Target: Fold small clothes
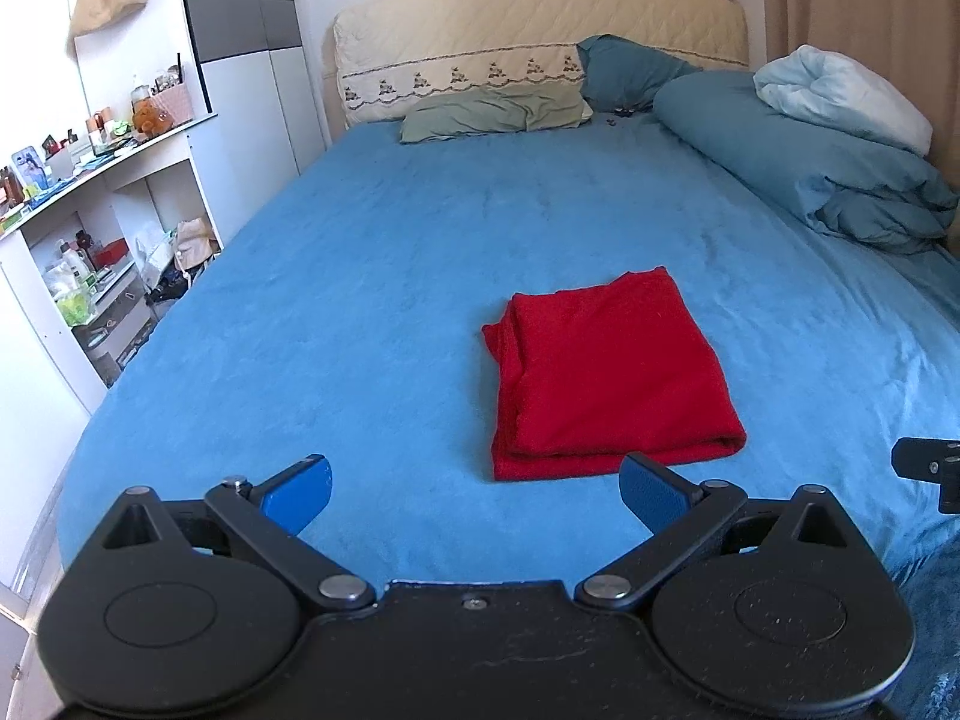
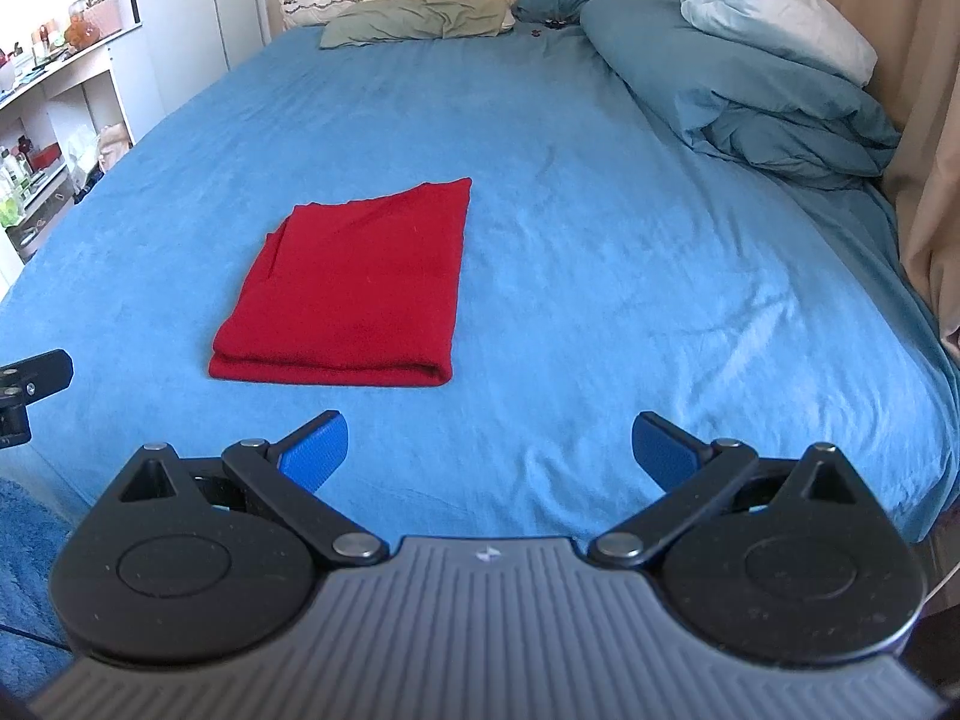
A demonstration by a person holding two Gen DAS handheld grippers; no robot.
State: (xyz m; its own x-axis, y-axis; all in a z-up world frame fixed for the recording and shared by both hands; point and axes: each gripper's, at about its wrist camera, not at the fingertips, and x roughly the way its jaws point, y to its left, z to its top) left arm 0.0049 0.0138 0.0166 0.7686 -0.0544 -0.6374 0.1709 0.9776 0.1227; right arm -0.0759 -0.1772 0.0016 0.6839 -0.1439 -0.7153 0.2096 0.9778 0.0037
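Observation:
A red garment [image 1: 606, 372] lies folded into a flat rectangle on the blue bed sheet [image 1: 360, 276]; it also shows in the right wrist view [image 2: 354, 288]. My left gripper [image 1: 474, 495] is open and empty, held just short of the garment's near edge, a little to its left. My right gripper [image 2: 489, 453] is open and empty, held short of the garment and to its right. Each gripper's black edge shows at the side of the other's view.
A folded blue duvet [image 1: 798, 150] with a pale pillow [image 1: 840, 90] lies at the right of the bed. Green pillows [image 1: 492, 111] and a padded headboard [image 1: 540, 36] with plush toys are at the far end. Cluttered white shelves [image 1: 90, 228] stand on the left.

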